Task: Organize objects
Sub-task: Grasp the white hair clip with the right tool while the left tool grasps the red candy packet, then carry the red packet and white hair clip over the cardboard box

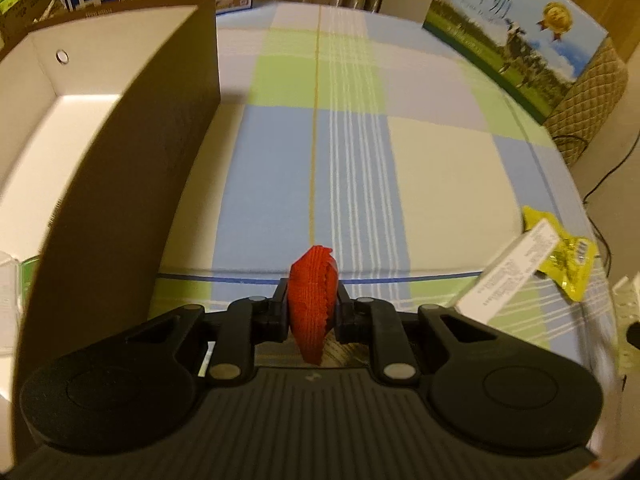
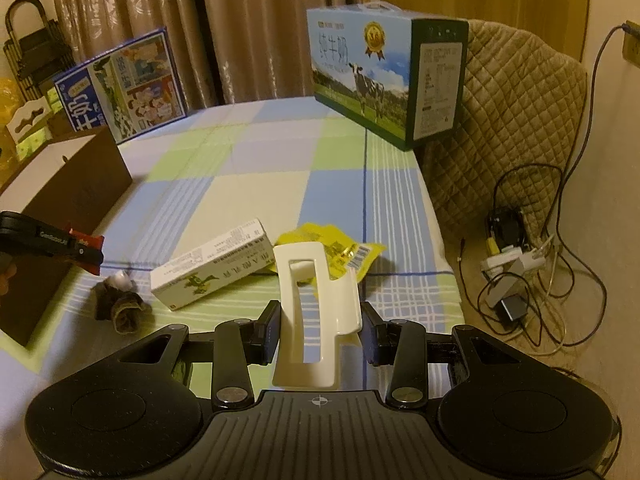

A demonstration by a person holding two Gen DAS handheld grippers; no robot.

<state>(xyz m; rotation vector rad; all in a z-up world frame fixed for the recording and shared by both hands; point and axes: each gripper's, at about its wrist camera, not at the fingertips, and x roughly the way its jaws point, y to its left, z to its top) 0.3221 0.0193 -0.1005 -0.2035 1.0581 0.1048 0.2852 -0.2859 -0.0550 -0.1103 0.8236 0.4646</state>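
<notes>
My left gripper [image 1: 312, 304] is shut on a red ridged packet [image 1: 310, 304] and holds it above the checked cloth, just right of the open brown box [image 1: 120, 152] with a white inside. The left gripper also shows at the left of the right wrist view [image 2: 86, 254], beside the box [image 2: 76, 184]. My right gripper [image 2: 320, 320] is shut on a cream plastic holder [image 2: 312, 312], upright between the jaws. A white and green carton [image 2: 208, 264], a yellow packet [image 2: 344, 252] and a small dark bundle [image 2: 120, 300] lie on the cloth ahead.
A milk case with a cow picture [image 2: 384, 76] stands at the table's far right edge; it also shows in the left wrist view [image 1: 516, 36]. A blue case [image 2: 124, 84] stands at the back left. A quilted chair [image 2: 516, 120] and floor cables [image 2: 520, 272] are right of the table.
</notes>
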